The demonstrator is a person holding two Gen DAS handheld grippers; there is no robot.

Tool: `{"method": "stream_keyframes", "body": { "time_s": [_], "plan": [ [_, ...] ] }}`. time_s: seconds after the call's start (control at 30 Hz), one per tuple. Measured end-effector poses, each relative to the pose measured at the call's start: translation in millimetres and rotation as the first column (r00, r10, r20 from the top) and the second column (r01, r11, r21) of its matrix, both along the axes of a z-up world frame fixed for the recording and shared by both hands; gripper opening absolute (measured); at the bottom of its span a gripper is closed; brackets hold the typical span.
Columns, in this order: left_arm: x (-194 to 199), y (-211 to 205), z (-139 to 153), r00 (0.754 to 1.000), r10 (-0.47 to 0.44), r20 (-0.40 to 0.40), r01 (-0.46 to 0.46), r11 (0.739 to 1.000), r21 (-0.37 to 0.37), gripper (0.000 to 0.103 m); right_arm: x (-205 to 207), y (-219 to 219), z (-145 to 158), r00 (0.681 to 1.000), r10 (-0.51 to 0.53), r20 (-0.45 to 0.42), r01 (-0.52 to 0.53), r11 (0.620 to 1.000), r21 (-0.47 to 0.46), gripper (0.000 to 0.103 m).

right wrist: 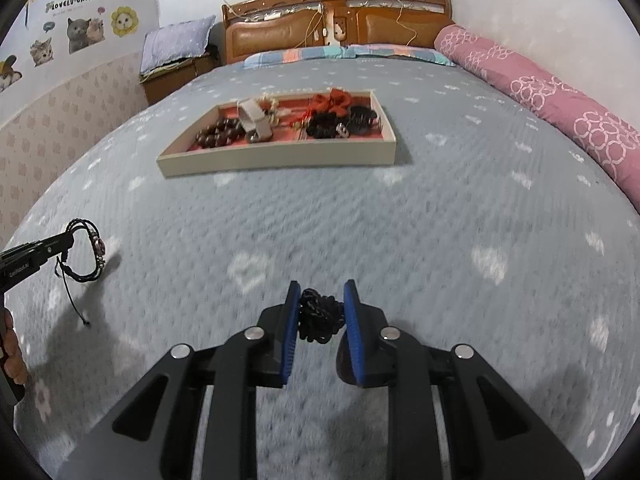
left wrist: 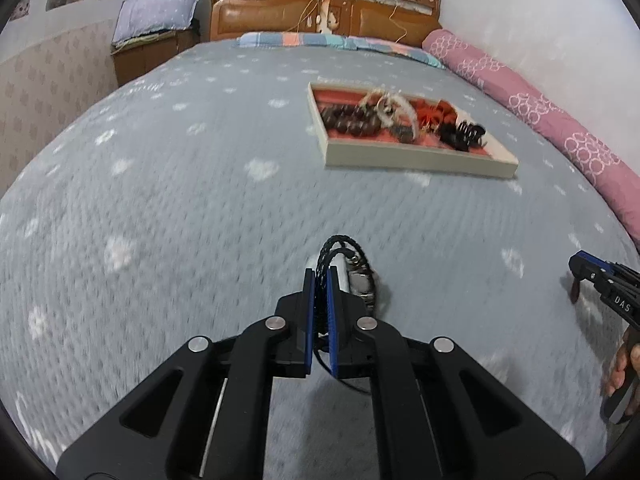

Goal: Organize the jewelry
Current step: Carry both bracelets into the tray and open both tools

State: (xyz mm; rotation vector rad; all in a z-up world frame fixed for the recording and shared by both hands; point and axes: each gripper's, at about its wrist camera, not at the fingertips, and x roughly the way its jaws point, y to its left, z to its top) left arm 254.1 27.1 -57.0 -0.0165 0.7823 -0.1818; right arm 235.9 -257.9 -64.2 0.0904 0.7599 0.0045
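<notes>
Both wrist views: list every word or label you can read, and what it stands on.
"DAS" on the right gripper, rest cut off.
"LOVELY CATS CLUB", roughly, on the wall sticker; letters small.
Pale print on the left gripper body: too small to read.
No other text on the tray.

Braided cord bracelet — matt; wooden tray; quilted cloth bedspread.

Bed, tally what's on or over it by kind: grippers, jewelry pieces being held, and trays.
Grippers: 2, left gripper and right gripper
Held jewelry pieces: 2, bracelet and black cord
Trays: 1, tray
Total: 5
</notes>
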Motion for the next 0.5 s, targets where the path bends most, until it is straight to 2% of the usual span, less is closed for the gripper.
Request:
{"method": "stream_keyframes", "body": {
  "time_s": [0.3,0.5],
  "plan": [
    [45.3,-37.7,39.5,0.996,-0.018,0.086,0.017,1.000,0.005,0.004,46.8,-7.6,30.5,0.998,-0.002,0.066,0.001,1.000,0.016,0.022],
    [89.9,-70.8,62.3,0.990,-0.020,0.138,0.019,1.000,0.004,0.004,102.0,-10.8,61.5,0.992,0.009,0.128,-0.009,1.000,0.002,0.022]
  ]
}}
